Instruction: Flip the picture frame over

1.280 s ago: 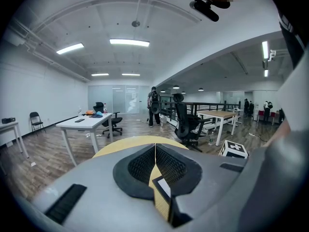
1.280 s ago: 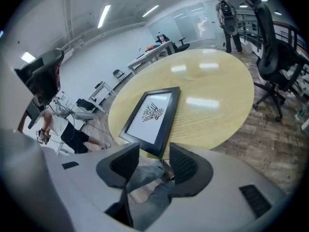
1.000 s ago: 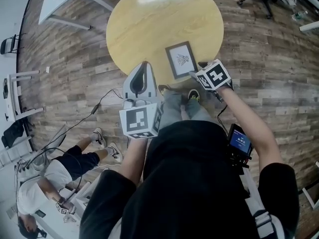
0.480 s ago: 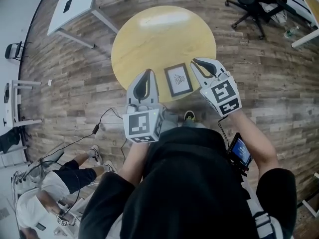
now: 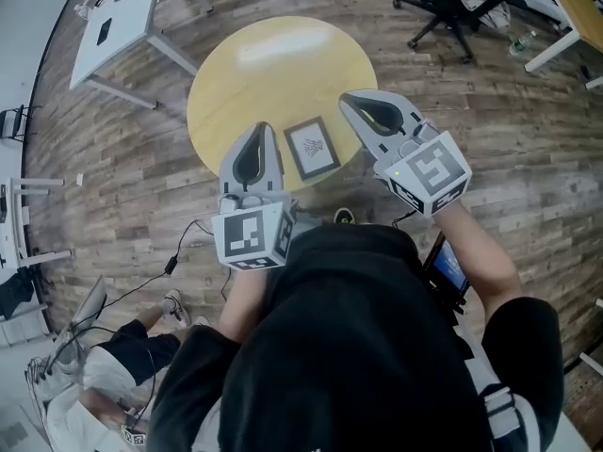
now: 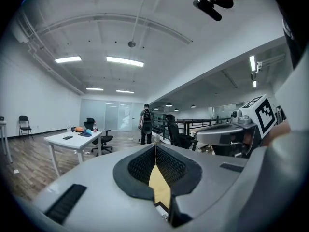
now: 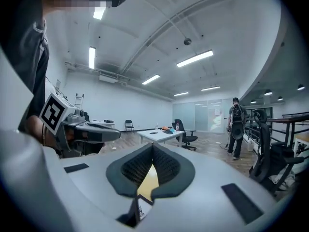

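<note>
A: Picture frame (image 5: pixel 312 149) location?
B: It is being borne face-up by the tabletop (image 5: pixel 273 64), at its near edge, between both claws.
A: Claws?
B: Both are being held shut, empty: the left claw (image 5: pixel 260 130) and the right claw (image 5: pixel 347 98), its jaws just closing.

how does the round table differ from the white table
The round table is light wood and carries the picture frame; the white table is rectangular with small items on it. The round table stands nearer the person than the white table. Both stand on plank floor.
</note>
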### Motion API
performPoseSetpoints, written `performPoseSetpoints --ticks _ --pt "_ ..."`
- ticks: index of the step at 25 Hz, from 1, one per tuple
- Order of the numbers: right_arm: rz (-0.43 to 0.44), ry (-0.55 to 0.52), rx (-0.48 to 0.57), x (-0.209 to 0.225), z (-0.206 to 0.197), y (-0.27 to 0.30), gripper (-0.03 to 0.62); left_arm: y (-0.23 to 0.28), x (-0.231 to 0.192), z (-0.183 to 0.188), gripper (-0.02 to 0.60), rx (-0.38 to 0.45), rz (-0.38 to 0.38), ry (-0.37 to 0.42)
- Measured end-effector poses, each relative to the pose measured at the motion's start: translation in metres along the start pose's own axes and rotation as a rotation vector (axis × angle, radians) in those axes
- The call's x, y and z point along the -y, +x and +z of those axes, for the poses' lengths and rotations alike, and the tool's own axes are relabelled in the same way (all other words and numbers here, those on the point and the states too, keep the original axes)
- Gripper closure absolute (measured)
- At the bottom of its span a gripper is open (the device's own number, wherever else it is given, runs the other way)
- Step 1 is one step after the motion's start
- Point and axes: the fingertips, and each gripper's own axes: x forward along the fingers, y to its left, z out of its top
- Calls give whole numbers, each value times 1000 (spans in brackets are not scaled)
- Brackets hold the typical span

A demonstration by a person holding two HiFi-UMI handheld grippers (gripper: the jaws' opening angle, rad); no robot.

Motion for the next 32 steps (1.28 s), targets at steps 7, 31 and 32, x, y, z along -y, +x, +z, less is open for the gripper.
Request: performPoseSetpoints --ticks 7,31,32 --pt "-24 -11 5 4 -1 -15 576 -1 17 2 558 6 -21 -4" --pt "0 -31 2 2 -1 -4 576 4 19 4 558 -4 -38 8" --pt "6 -32 1 0 -1 -4 576 4 20 4 558 -4 -41 7"
